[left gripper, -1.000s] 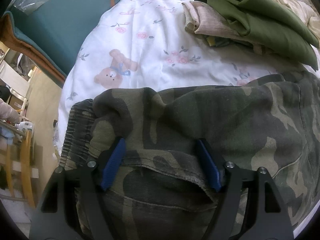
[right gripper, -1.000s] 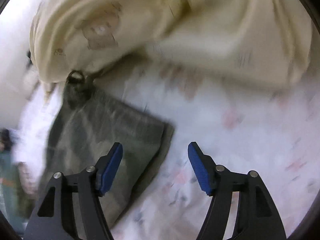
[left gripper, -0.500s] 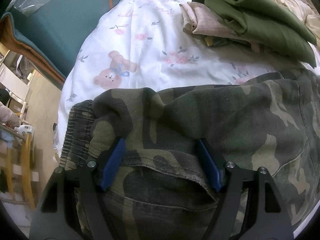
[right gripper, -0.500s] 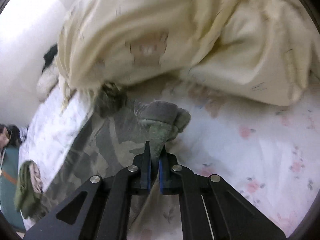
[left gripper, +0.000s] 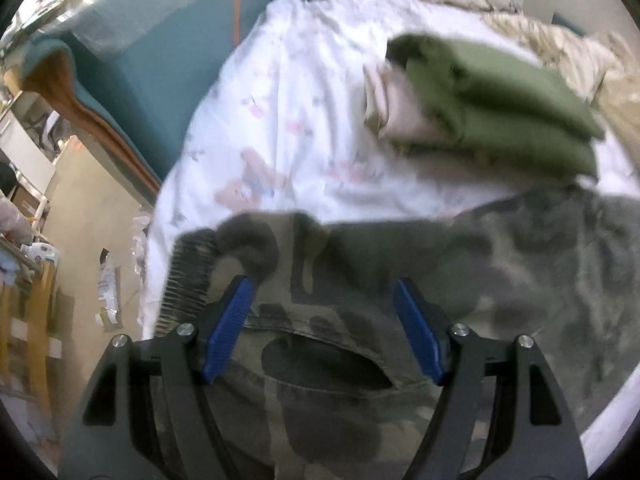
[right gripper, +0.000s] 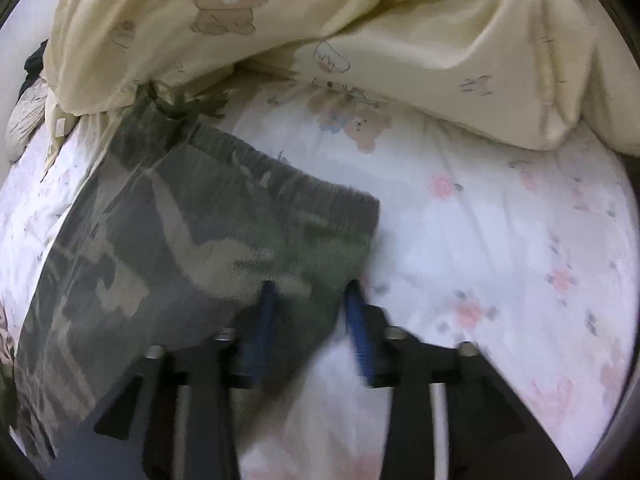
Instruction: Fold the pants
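Note:
The camouflage pants (left gripper: pixel 400 280) lie on a white flowered bedsheet (left gripper: pixel 288 120). In the left wrist view my left gripper (left gripper: pixel 324 292) is open, its blue pads either side of a bunched part of the pants by the ribbed elastic band (left gripper: pixel 188 276). In the right wrist view the pants' leg end (right gripper: pixel 224 220) lies flat, its cuff toward a cream quilt. My right gripper (right gripper: pixel 310 292) is partly open over the leg's right edge and holds nothing.
A folded olive garment on a beige one (left gripper: pixel 480 92) sits on the sheet beyond the pants. A cream bear-print quilt (right gripper: pixel 360 20) is heaped behind the leg end. A teal sofa (left gripper: pixel 152 64) and the floor lie left of the bed.
My right gripper, shut on the lifted leg cuff half a second ago, has opened and the leg now lies flat. My left gripper has risen slightly, still open.

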Demonstrator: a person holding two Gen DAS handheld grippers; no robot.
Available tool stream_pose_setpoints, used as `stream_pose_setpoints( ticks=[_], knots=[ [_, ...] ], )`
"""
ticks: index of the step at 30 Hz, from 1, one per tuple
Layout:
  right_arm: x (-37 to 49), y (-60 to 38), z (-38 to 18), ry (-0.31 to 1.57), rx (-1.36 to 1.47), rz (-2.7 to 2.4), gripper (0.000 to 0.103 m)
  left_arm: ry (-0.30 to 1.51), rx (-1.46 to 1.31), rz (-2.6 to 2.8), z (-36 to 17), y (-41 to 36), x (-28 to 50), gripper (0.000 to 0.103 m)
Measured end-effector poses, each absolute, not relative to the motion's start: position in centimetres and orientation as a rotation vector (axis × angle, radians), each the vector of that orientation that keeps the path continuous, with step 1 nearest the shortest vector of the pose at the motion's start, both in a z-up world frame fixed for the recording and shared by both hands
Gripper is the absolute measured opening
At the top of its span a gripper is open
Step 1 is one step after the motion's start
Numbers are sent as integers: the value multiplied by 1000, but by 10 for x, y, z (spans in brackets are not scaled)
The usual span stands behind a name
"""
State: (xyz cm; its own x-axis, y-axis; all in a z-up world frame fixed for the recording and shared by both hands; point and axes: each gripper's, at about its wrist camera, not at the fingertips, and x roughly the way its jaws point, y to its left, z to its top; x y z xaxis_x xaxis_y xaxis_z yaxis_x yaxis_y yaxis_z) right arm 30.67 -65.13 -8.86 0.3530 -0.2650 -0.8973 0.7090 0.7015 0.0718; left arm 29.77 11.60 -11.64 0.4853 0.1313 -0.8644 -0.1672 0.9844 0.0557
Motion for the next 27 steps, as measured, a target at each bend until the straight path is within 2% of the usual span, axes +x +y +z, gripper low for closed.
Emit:
stream_pose_setpoints(
  ticks=[6, 8, 9, 13, 17, 21, 27],
  knots=[
    [288, -572, -39, 946, 370, -608, 59, 968, -164, 177, -60, 126, 261, 71],
    [278, -547, -20, 933, 361, -521, 69, 944, -229, 180, -43, 134, 241, 72],
    [274, -528, -9, 915, 361, -462, 70, 935, -265, 178, -37, 139, 230, 74],
    [246, -454, 24, 851, 348, -246, 84, 866, -387, 211, -22, 161, 182, 88],
    [210, -393, 29, 868, 344, -78, 86, 864, -488, 272, -36, 184, 148, 89],
    [171, -355, 25, 890, 388, 47, 86, 923, -662, 301, -71, 202, 128, 89],
    [177, -334, 21, 898, 333, 86, 86, 1001, -739, 344, -128, 193, 127, 85]
  ],
)
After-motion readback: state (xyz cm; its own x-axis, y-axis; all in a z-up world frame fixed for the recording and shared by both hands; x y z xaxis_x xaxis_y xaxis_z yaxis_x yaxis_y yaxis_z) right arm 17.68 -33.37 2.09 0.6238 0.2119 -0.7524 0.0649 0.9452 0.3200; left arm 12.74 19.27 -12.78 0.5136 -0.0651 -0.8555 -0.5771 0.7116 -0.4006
